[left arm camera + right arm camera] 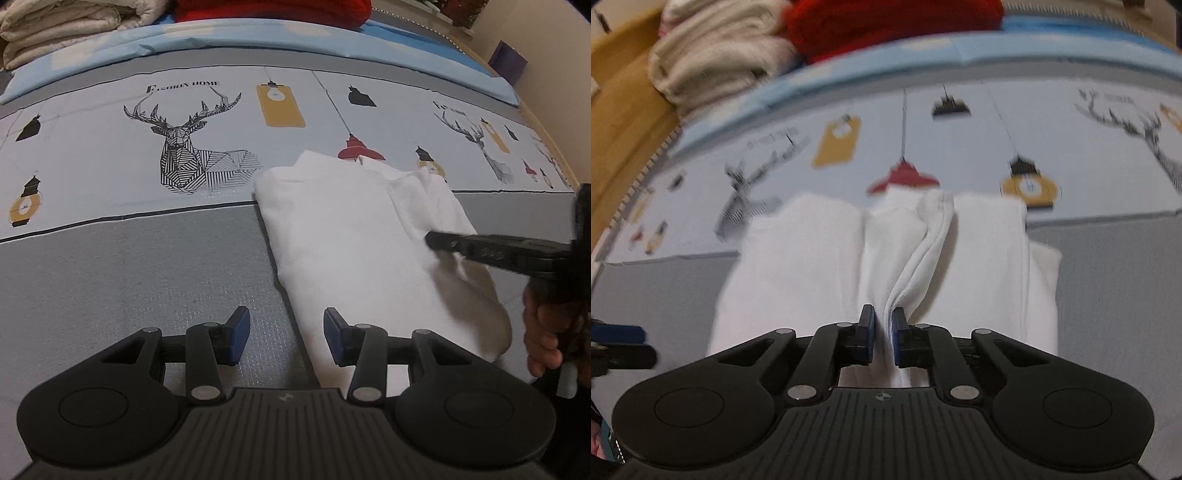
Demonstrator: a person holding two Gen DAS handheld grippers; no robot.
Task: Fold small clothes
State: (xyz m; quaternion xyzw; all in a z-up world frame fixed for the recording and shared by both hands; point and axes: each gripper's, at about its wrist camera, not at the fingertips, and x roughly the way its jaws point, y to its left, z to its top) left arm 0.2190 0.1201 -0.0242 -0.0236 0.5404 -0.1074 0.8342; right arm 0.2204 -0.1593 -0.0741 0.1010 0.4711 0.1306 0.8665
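Observation:
A white garment (351, 236) lies partly folded on the printed bedsheet (110, 166). My left gripper (286, 334) hangs open over the garment's near left edge, one blue pad over the grey sheet, the other over the white cloth, nothing pinched. In the right wrist view my right gripper (884, 334) is shut on a raised ridge of the white garment (798, 266), which bunches up between the blue pads. The right gripper (436, 240) also shows in the left wrist view, reaching in from the right over the garment, held by a hand (543, 332).
Folded cream blankets (66, 22) and a red knit item (273, 11) sit at the far edge of the bed on a light blue cover (221, 37). A wooden bed frame (620, 110) runs along the side. The left gripper's fingers (620, 343) appear at the right wrist view's left edge.

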